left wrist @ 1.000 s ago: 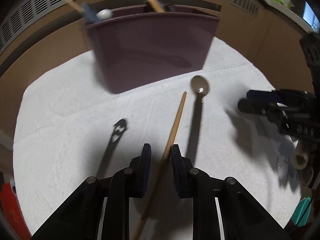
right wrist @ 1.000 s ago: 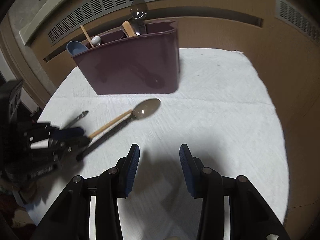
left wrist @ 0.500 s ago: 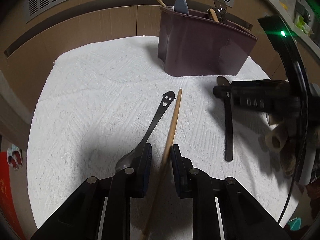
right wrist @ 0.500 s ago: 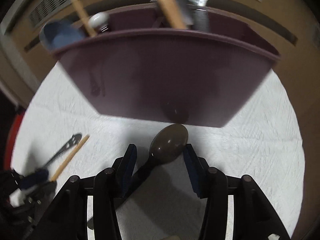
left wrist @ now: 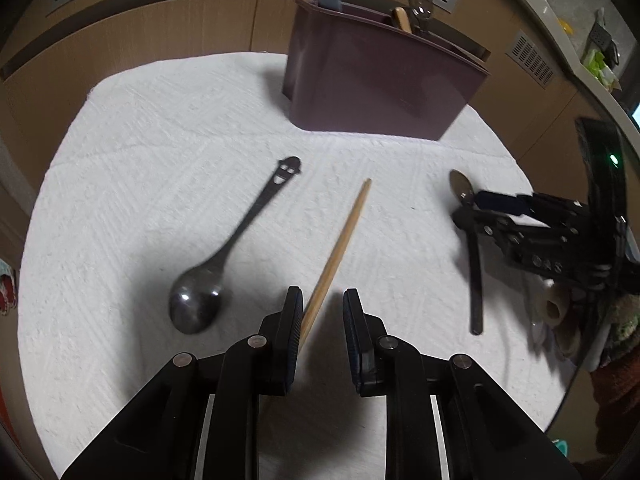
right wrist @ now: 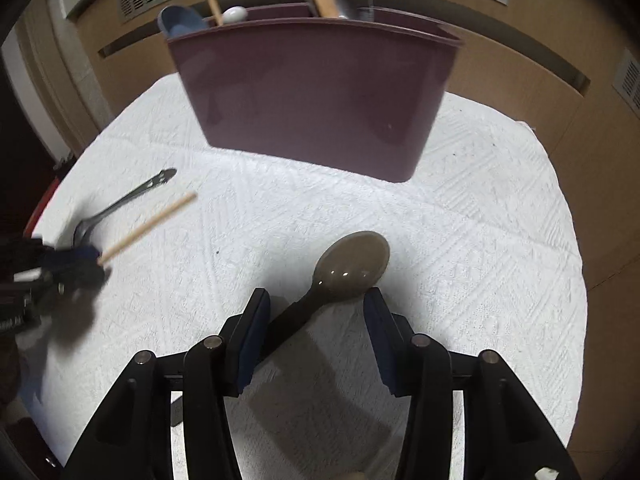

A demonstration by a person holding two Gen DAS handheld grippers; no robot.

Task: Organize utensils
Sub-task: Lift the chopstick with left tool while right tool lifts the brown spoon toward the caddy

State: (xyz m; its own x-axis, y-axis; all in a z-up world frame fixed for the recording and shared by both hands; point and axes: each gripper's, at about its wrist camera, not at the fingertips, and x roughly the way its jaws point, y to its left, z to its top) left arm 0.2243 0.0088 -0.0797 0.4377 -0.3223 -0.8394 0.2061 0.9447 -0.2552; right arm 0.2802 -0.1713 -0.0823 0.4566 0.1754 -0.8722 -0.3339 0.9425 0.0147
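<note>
While the maroon caddy [left wrist: 380,80] stands at the far edge of the white cloth [left wrist: 160,120], bare cloth lies open between it and the loose utensils. The left claw [left wrist: 320,316] has its jaws apart, with the wooden chopstick [left wrist: 344,240] running between them, against its left pad and pointing away toward the caddy, tilted slightly right. Left of it lies the metal spoon [left wrist: 228,252], bowl toward the camera, its smiley-cut handle end pointing toward the caddy. The right claw [right wrist: 316,312] is spread wide astride the dark spoon [right wrist: 340,272], whose bowl points toward the caddy's right end; whether the pads touch it I cannot tell.
</note>
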